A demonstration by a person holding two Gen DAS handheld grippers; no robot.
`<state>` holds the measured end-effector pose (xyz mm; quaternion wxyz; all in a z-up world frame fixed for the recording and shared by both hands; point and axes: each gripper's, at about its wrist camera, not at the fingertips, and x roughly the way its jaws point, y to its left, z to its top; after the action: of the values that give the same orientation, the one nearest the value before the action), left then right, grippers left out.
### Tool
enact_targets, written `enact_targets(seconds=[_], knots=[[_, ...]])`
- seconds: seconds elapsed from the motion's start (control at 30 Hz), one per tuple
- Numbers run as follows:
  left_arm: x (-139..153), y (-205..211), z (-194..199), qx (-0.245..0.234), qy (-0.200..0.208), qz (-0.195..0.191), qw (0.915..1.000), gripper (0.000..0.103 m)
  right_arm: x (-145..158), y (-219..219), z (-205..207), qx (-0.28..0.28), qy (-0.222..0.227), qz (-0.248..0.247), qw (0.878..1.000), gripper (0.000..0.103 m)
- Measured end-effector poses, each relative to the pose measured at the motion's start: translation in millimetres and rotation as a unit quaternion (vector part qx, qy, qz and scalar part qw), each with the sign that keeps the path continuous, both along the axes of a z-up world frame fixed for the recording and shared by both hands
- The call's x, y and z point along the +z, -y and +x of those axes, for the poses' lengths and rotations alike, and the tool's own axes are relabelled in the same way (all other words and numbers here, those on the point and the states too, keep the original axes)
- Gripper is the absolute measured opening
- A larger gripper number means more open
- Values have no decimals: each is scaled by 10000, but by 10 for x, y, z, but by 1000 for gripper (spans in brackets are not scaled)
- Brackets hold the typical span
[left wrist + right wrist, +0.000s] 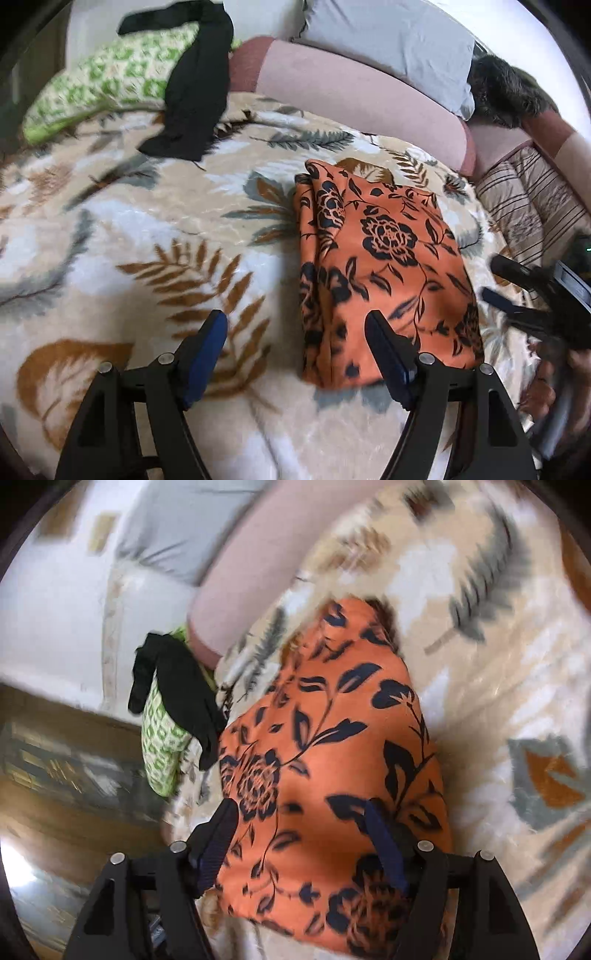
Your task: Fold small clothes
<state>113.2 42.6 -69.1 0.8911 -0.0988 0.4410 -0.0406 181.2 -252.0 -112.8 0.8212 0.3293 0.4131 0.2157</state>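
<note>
Open left tool (295, 334) above folded orange cloth (380, 266)

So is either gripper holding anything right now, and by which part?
Nothing is held. Both the left gripper and right gripper are open above the folded orange floral cloth.

— What carries the clothes?
— A bed under a cream leaf-print blanket (147, 236).
— And on it?
— A folded orange floral cloth (384, 266) lies flat; a green-patterned bundle (110, 81) sits far back, a black garment (195, 92) draped over it onto the blanket.
</note>
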Motion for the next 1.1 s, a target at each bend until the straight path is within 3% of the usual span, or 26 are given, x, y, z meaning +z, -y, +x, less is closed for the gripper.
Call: enact_targets(seconds=[0.1,0.2,0.33,0.43,0.6,0.87,1.1], knots=[[142,88,-254,71,173,333,9993,82,325,-149,-554,-63,684,-1097,9916,81],[287,165,-516,75,386,545,9977,84,488,-288,-1143,-181,1107,-2063,9720,90],[432,235,-829,126,564,670,9961,86,425,-430,-1681,-403,1039,-2914,9501,99],[496,286,-1017,115,723,795,9941,86,364,-529,-1938,-623,914,-3352,9356,99],[561,340,-1188,57,721,758,9945,86,417,-548,-2144,-915,901,-3550,9260,99],[724,388,-1301,92,945,718,9929,86,715,-613,-2232,-1025,1282,-3805,9101,99],[752,397,-1270,104,968,852,9916,86,789,-614,-2134,-1016,1302,-3802,9100,99]])
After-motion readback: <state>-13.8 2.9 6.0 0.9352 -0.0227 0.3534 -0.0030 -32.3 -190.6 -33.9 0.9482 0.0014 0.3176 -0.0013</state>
